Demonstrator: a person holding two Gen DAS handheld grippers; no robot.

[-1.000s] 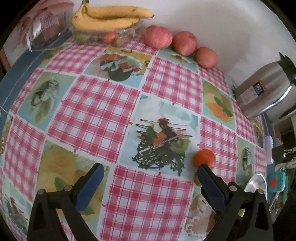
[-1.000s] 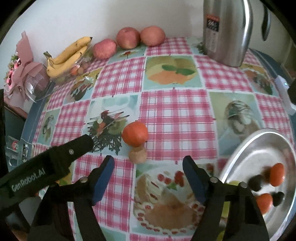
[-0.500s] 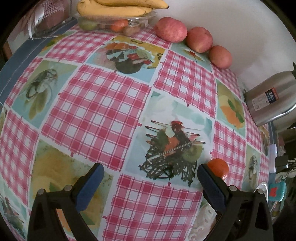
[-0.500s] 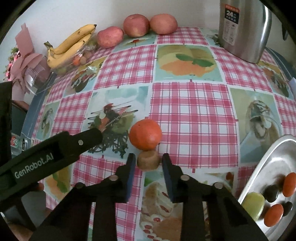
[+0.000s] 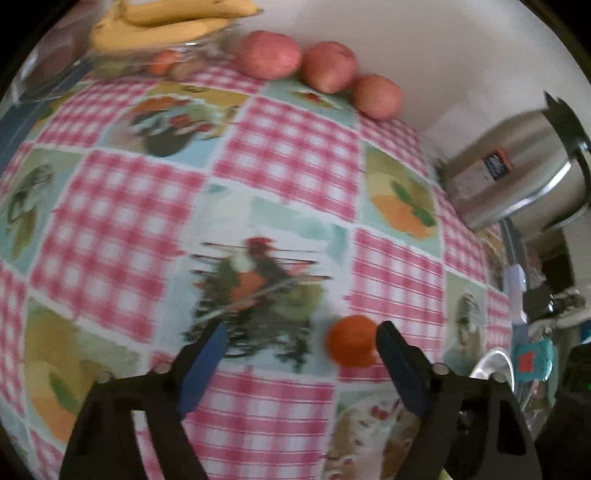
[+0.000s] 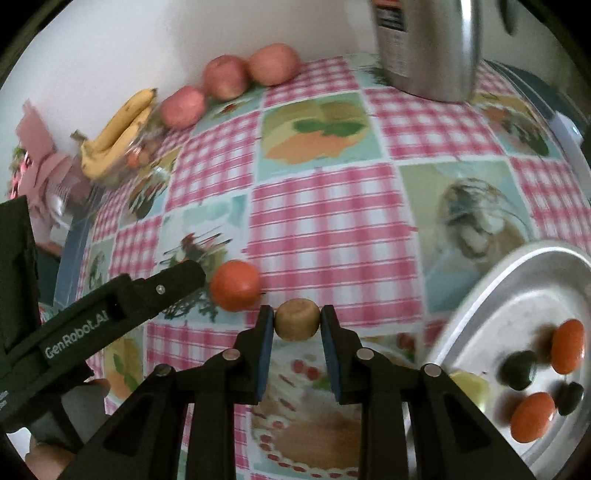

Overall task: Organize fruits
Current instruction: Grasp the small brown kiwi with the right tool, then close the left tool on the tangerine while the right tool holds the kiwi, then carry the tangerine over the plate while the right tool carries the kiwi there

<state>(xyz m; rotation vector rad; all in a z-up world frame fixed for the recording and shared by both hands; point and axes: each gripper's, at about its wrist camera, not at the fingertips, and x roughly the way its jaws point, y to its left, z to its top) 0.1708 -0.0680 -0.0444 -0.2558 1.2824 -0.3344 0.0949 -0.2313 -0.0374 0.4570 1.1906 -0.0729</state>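
Two fruits are in play at once: your right hand-held gripper (image 6: 297, 325) is clamped on the small, brown, roundish fruit (image 6: 297, 319), its blue pads pressing both sides, while your left hand-held gripper (image 5: 299, 345) has just been closing and now stands partly open, with the round orange tangerine (image 5: 351, 345) inside its right finger, though no pad seems to press it yet. You look to be in the pick-up step, so next the left jaws likely need to centre on the tangerine before they finish closing, and the brown fruit probably wants carrying over to the shiny oval metal tray (image 6: 480, 295) (a gentle lift, since it is small and could roll out). Only the right wrist view shows the tray's contents, orange and dark fruits plus a pale yellow-green one, and the left gripper reaching in beside the tangerine. Both views show the yellow bananas (image 5: 162, 22), three red apples (image 5: 267, 55) and steel flask (image 5: 517, 170) at the far edge of the checked table (image 5: 295, 155).
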